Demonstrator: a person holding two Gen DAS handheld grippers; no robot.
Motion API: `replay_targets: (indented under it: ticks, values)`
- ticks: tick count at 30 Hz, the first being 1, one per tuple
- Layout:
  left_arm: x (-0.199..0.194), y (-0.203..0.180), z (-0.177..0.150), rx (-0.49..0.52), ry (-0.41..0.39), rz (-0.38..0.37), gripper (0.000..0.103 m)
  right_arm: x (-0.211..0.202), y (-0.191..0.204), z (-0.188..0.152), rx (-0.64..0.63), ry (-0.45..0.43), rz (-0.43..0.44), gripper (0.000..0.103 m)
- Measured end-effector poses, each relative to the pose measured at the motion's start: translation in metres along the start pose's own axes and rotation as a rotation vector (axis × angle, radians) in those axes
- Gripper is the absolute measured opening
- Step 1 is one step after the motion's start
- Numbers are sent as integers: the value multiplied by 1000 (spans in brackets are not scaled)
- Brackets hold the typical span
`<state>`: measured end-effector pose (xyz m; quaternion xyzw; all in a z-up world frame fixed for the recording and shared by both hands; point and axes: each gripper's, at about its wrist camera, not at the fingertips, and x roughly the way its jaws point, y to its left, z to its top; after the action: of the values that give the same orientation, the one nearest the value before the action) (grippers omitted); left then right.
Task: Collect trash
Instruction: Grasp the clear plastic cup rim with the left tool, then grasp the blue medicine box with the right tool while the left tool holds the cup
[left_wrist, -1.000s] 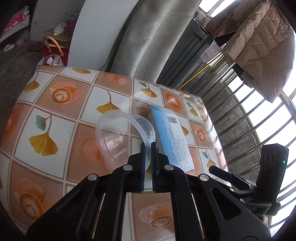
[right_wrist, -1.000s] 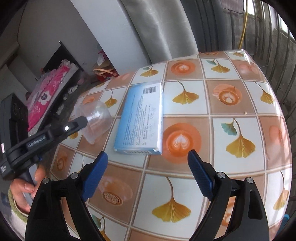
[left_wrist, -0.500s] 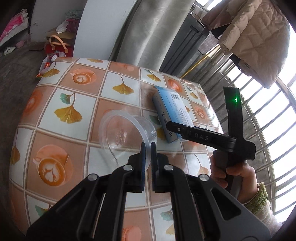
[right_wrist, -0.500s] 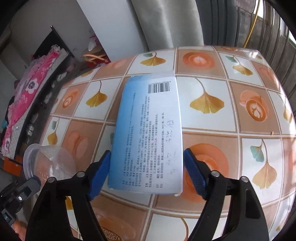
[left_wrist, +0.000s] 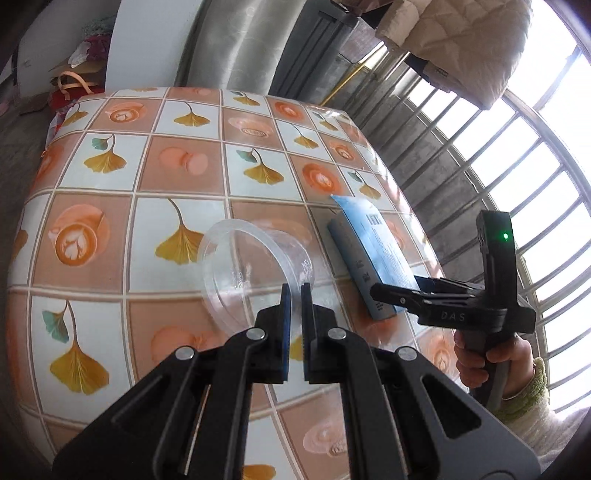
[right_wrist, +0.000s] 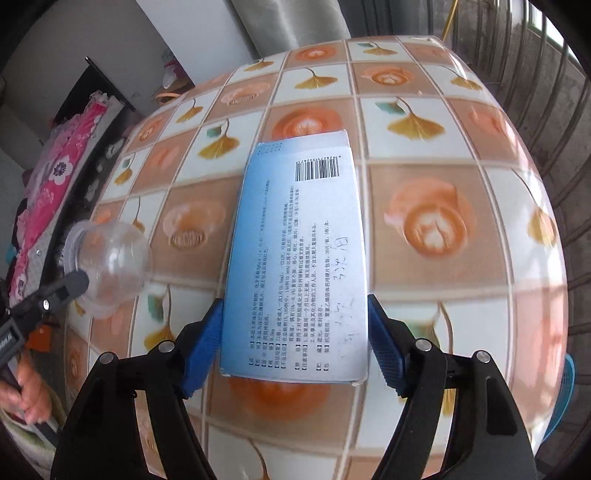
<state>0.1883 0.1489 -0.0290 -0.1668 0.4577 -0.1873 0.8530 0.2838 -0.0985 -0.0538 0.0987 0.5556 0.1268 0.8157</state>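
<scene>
A surface covered in a glossy cloth of ginkgo leaves and latte cups stands by a barred window, with a grey curtain behind it.

The left tongs are pinched shut on the rim of a clear cup, which they hold tilted above the cloth. It looks thin, light and easily crushed, and slick too, so the rim is a fair place to hold it but only gently.

The right tongs straddle the near end of a blue box that lies flat near the surface's window side. Their jaws have just been closing, and the blue pads now stand against or just beside its 2 long edges; whether they press yet I cannot tell. The box is probably thin, light card that dents under force. Gripping across the width near one end, as set up here, seems sound.

It bears a barcode, dense Chinese print too small to read, and some pencil scrawl. The right tongs' body is marked "DAS".
</scene>
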Motion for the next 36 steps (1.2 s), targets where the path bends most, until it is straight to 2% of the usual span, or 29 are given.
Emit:
replay_targets:
  ticks: [6, 12, 17, 19, 26, 31, 36]
  values:
    - [-19, -14, -28, 14, 28, -45, 3, -34, -8, -78, 57, -7, 31, 73]
    - [-25, -33, -56, 68, 78, -71, 3, -47, 3, -117, 68, 20, 82, 75]
    - [-26, -44, -71, 118, 91, -50, 3, -62, 10, -122, 74, -32, 46, 85]
    - [-26, -48, -72, 139, 85, -29, 3, -65, 13, -121, 73, -53, 43, 86]
    - [-21, -57, -66, 204, 73, 46, 3, -50, 31, -105, 13, -82, -61, 86]
    - [-16, -64, -65, 244, 67, 96, 3, -39, 36, -100, -2, -87, -101, 85]
    - [-14, -69, -66, 271, 64, 124, 3, -34, 34, -101, 16, -80, -120, 76]
